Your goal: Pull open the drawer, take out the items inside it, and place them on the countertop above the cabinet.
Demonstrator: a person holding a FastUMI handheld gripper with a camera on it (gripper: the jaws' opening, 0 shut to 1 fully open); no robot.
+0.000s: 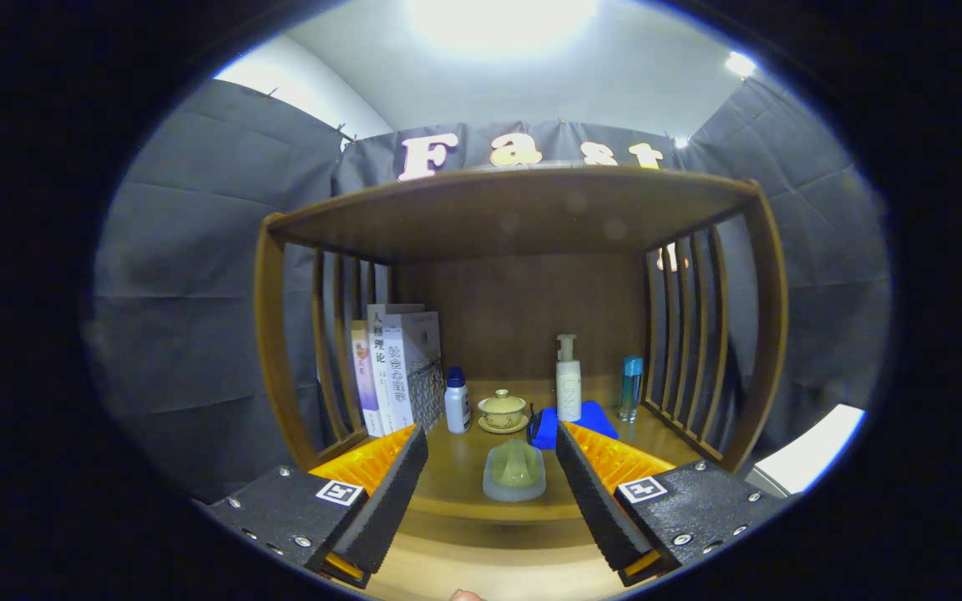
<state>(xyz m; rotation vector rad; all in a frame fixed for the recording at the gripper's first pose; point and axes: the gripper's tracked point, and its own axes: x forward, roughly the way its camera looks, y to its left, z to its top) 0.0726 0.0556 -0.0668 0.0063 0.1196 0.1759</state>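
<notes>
With fingers apart, your gripper [491, 484] frames the pale dish [514, 472] near the countertop's [464, 467] front edge | probably slippery, fragile; grip its rim.

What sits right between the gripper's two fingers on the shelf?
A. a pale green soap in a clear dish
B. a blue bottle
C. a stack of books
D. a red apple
A: the soap dish lies on the shelf between the fingers of the open gripper.

Wooden countertop [464, 467] bearing soap dish [514, 472]
</notes>
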